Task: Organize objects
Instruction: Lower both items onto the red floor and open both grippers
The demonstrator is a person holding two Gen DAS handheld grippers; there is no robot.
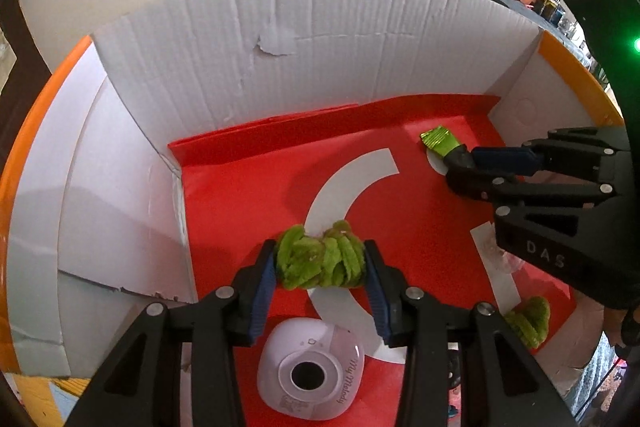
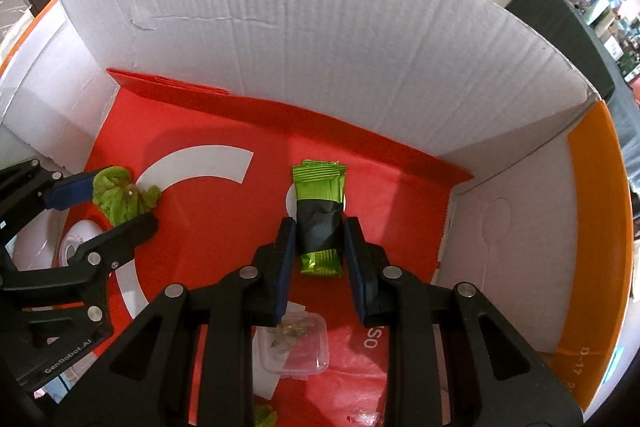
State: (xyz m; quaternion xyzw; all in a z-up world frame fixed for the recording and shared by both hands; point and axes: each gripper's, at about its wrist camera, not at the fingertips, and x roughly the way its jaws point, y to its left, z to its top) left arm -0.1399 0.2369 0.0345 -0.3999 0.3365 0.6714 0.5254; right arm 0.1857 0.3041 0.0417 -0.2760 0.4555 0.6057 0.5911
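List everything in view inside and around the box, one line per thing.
Cardboard box: one, white inside with orange outer edges, red and white printed floor, holds everything below.
Fuzzy scrunchie: one, green, clamped in the left hand-held gripper above the box floor.
Second fuzzy scrunchie: one, green, on the floor near the right side of the left wrist view.
Snack packets: a small stack, green with a black band, between the right gripper's pads.
Rounded device: one, white, marked My Melody, on the floor below the left gripper.
Clear plastic container: one, transparent, on the floor under the right gripper.
Left hand-held gripper: black, blue pads, shut on the scrunchie.
Right hand-held gripper: black, blue pads, shut on the packets.
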